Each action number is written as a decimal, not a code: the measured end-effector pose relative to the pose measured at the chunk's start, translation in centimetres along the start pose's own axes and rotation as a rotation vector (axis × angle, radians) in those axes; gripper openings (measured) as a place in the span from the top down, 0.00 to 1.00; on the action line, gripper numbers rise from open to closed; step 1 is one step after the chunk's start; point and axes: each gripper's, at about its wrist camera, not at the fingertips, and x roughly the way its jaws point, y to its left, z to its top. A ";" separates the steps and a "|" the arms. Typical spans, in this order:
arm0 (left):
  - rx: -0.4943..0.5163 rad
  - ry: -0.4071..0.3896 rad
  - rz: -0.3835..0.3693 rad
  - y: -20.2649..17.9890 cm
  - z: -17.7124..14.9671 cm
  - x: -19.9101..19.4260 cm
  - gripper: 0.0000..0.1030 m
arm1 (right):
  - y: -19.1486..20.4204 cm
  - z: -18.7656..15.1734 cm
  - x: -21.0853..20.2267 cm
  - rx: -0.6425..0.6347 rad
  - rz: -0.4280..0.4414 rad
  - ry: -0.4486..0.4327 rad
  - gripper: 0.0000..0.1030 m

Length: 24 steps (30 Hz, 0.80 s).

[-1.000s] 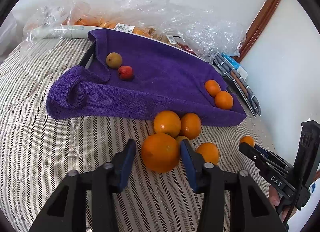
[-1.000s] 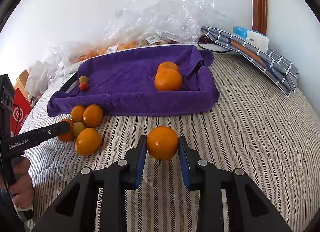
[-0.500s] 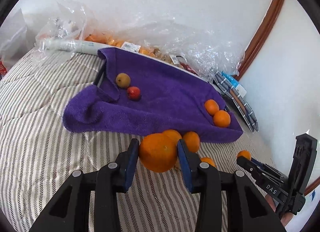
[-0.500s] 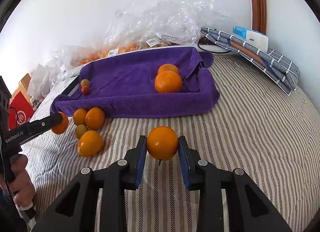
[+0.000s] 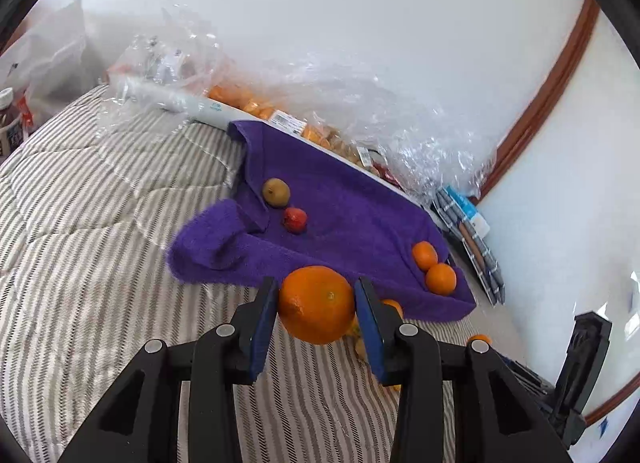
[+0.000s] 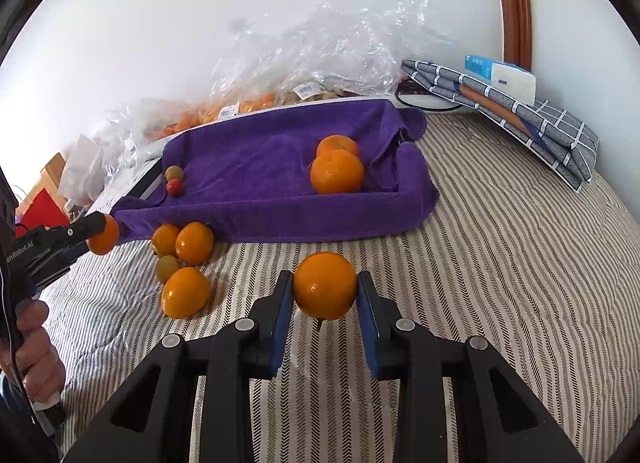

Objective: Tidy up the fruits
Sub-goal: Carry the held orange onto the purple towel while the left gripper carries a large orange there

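Now that the big orange [image 5: 316, 305] has come up off the striped bedspread [image 5: 80, 283], the left gripper [image 5: 316, 313] is clamped on it, heading toward the purple towel tray [image 5: 360, 215]. Right gripper [image 6: 324, 303] hasn't budged, clenched on its own orange [image 6: 325, 285] above the bed. Four fruits are still loose.

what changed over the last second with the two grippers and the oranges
The left gripper, already shut on its orange, lifted it off the striped bedding toward the purple towel. The right gripper stayed put, holding its orange. Everything else is unmoved.
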 end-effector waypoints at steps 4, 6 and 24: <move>-0.050 -0.019 0.020 1.2 1.0 -0.7 0.64 | 0.6 1.1 -0.7 -0.027 0.014 -0.028 0.70; -0.062 -0.029 0.028 1.4 1.7 -0.8 0.64 | 0.9 2.1 -1.0 -0.040 0.026 -0.048 0.70; 0.011 -0.024 0.097 -0.1 5.4 5.6 0.64 | 2.5 9.0 4.7 -0.054 0.077 -0.070 0.70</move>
